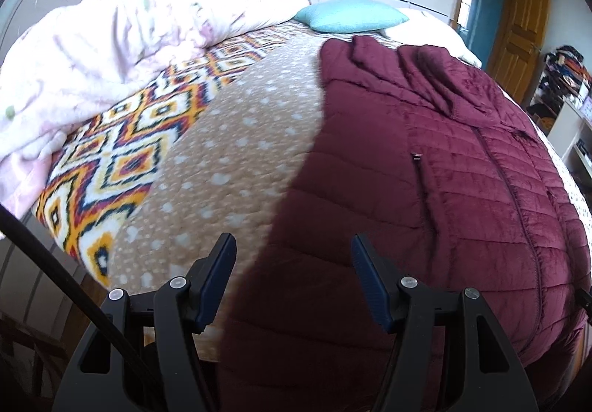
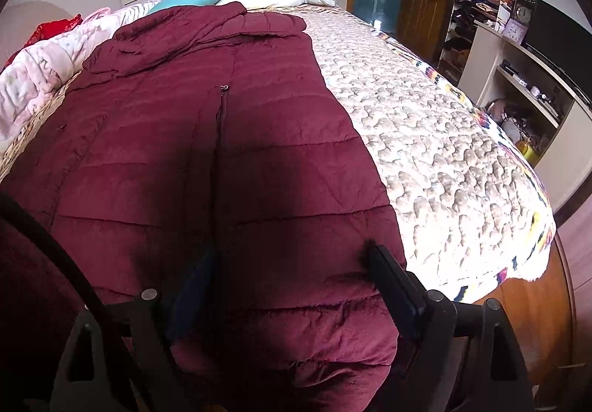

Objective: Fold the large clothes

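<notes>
Jacket (image 2: pixel 207 160), maroon quilted, lies zipper-up with long axis running from bed's (image 2: pixel 444 160) foot edge toward pillows, hem nearest both grippers; left gripper (image 1: pixel 292 277) spread wide over hem's left corner, right gripper (image 2: pixel 292 282) wide, straddling hem centre.

Maroon quilted puffer jacket (image 1: pixel 462 167) (image 2: pixel 207 167) spread flat on bed, front up, centre zipper closed, hem at near edge, hood or collar bunched at far end; sleeves seemingly folded in, hard to tell.
</notes>
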